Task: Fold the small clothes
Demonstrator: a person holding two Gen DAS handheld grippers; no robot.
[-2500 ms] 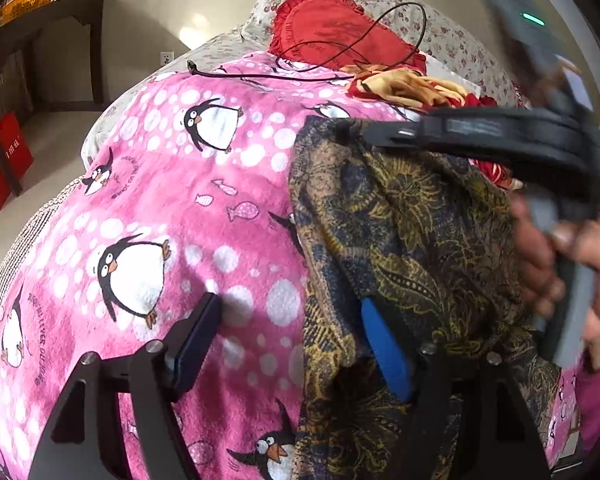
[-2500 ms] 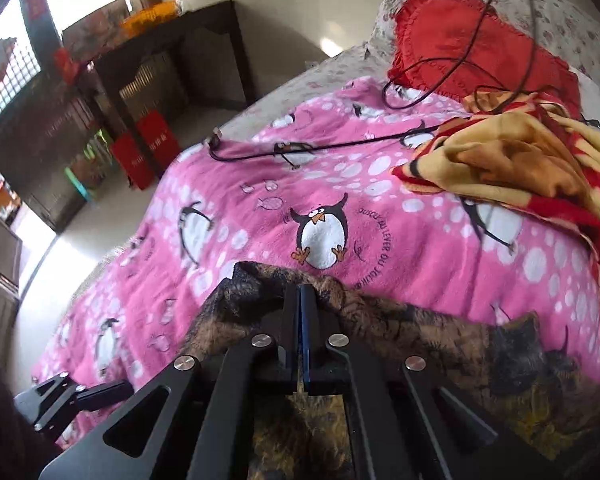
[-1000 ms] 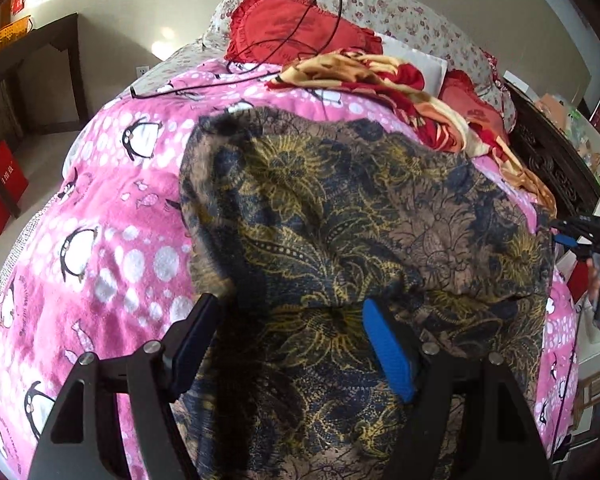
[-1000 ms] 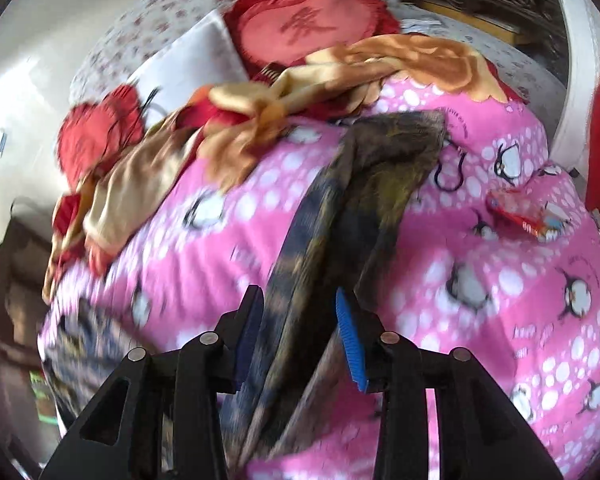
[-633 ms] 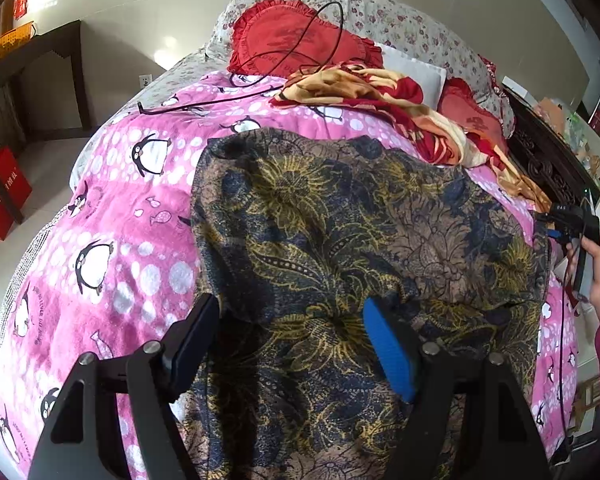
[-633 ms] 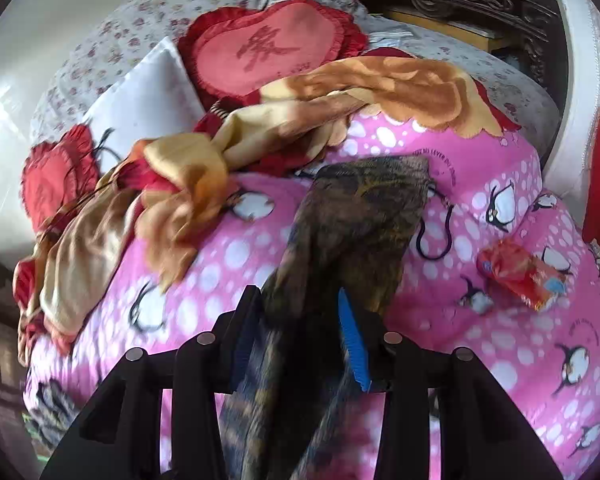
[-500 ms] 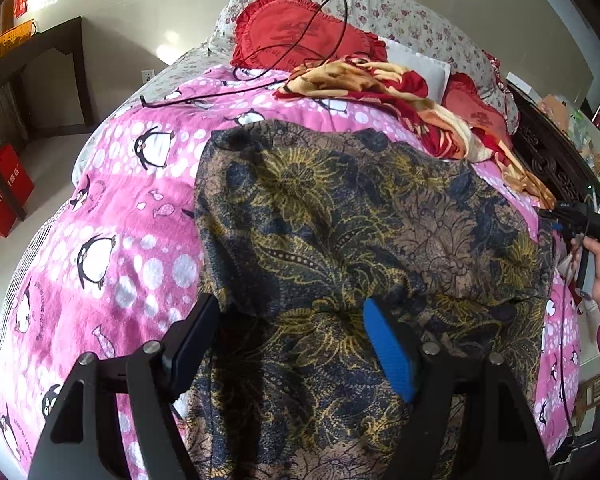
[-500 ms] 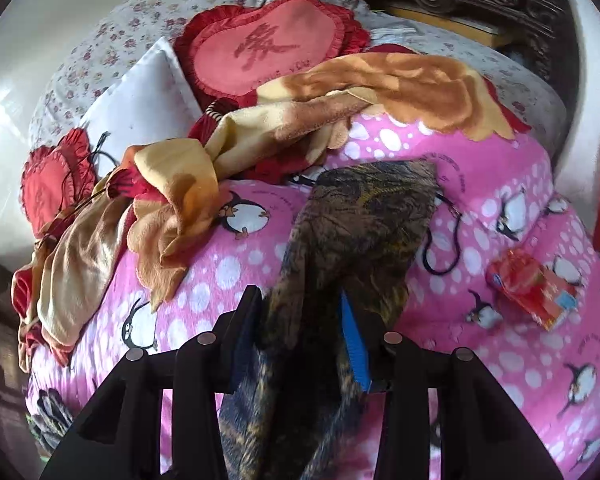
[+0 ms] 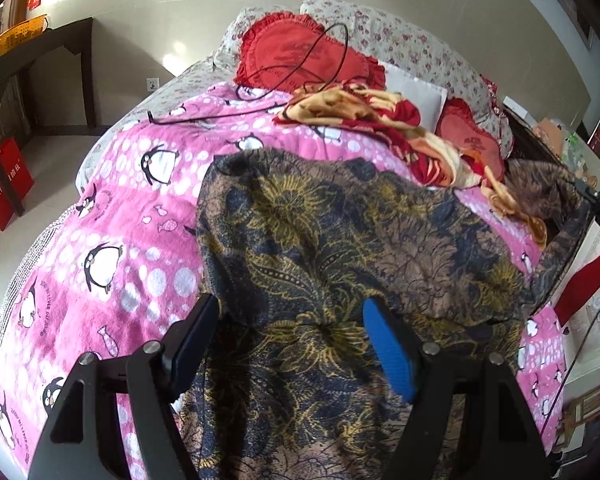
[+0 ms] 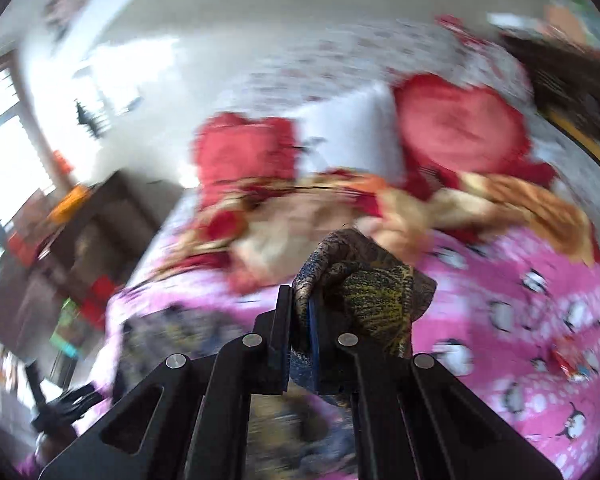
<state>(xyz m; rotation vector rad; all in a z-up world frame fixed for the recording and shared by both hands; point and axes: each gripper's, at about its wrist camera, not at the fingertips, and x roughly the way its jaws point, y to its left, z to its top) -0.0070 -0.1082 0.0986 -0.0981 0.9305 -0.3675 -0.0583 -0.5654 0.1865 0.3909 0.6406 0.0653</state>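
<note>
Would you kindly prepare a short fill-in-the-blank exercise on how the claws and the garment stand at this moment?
1. The right claw is shut on a corner of the dark ____-patterned garment.
2. The left claw stands ____, its pads pressing nothing.
3. The garment lies on a pink blanket printed with ____.
4. A black ____ loops over the red heart-shaped cushion.

Missing words: floral; open; penguins; cable

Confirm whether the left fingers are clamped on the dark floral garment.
No. The left gripper stands wide open, its fingers spread apart over the garment without pinching it.
</note>
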